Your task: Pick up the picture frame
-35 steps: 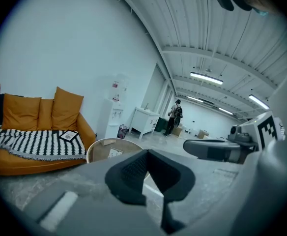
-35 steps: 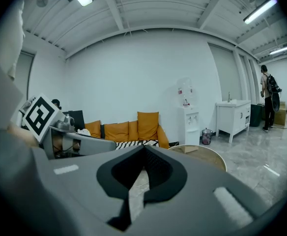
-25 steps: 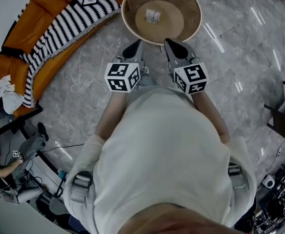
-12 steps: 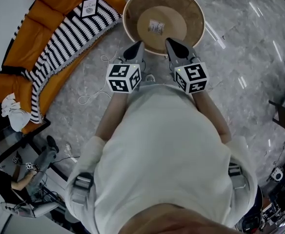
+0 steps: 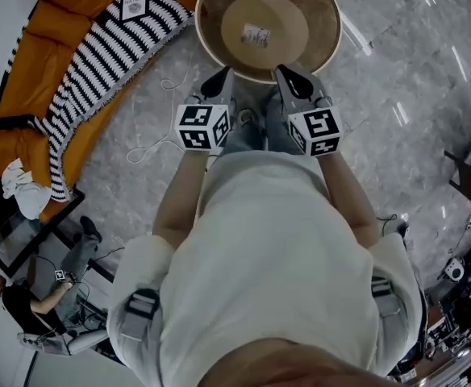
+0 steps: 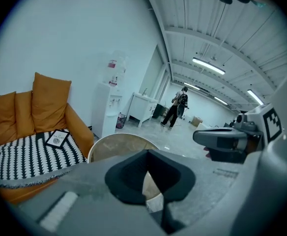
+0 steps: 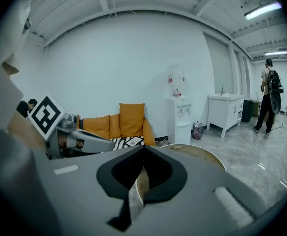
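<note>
Both tools are closed tight with nothing in them. The left gripper [image 5: 217,81] and the right gripper [image 5: 288,75] are held side by side at the near rim of the round wooden table [image 5: 211,22]. The picture frame [image 5: 135,2] lies well off to the left, flat on the striped blanket [image 5: 98,63] over the orange sofa [image 5: 38,63], apart from both. Its print seems to read "NATURE". The sticker [image 5: 256,35] on the table is too small to read.

Orange sofa [image 5: 38,63], black-and-white striped blanket [image 5: 98,71], black picture frame [image 5: 135,2].
</note>
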